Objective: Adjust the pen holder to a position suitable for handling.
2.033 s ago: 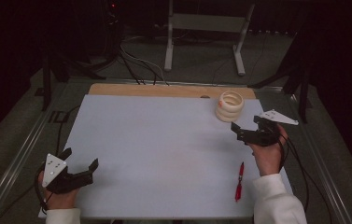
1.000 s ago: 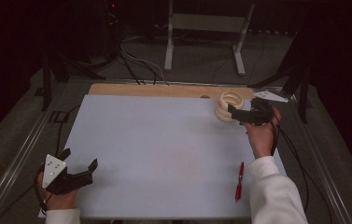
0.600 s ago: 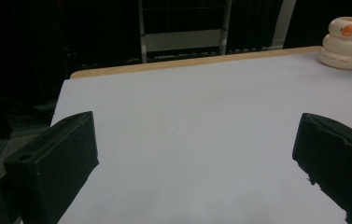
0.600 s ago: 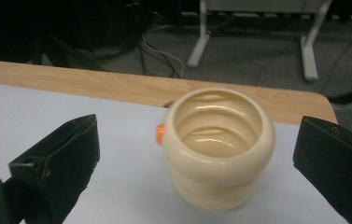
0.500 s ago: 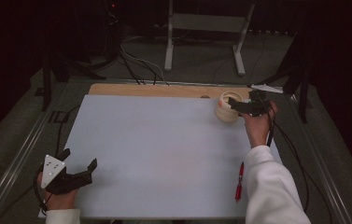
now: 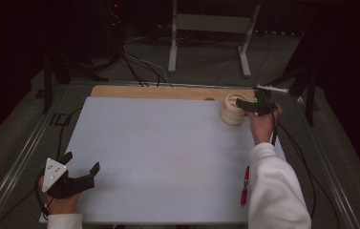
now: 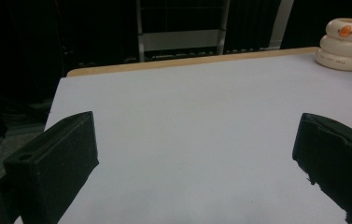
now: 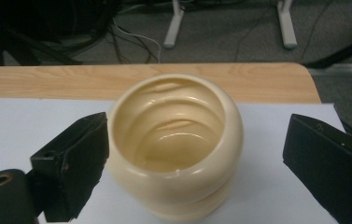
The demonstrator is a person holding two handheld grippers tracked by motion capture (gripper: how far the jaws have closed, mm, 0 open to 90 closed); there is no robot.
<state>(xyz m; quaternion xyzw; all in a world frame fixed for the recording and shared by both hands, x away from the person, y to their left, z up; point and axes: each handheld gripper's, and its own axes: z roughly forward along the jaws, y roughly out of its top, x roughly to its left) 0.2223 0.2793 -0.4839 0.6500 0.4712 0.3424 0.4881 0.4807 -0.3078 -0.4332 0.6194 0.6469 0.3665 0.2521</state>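
Moved: right tongs (image 6: 249,106) have travelled from the near right side of the table (image 6: 168,157) up to the far right corner and now sit at the cup (image 6: 233,109); left tongs (image 6: 79,164) have kept their place at the near left corner.
Right tongs: apart, and they have just been closing a little; in the right gripper view the cup (image 8: 176,140) stands between the jaws, one jaw just beside or touching its wall, the other well clear, so no grip yet.
Left tongs: wide apart, nothing between them, resting low on the table (image 7: 187,140).
Cup: cream, ribbed like stacked rings, upright, mouth open upward, on the white sheet near the bare wooden far edge.
Key relation: cup lies straight ahead of the right tongs, its axis vertical, jaws either side of it; right hand (image 6: 261,125) is far nearer than the left.
Pen: red, lies near the right sleeve (image 6: 278,191), untouched (image 6: 244,187).
Writing: an orange mark and small print on the cup (image 7: 345,43) in the left gripper view, too small to read.
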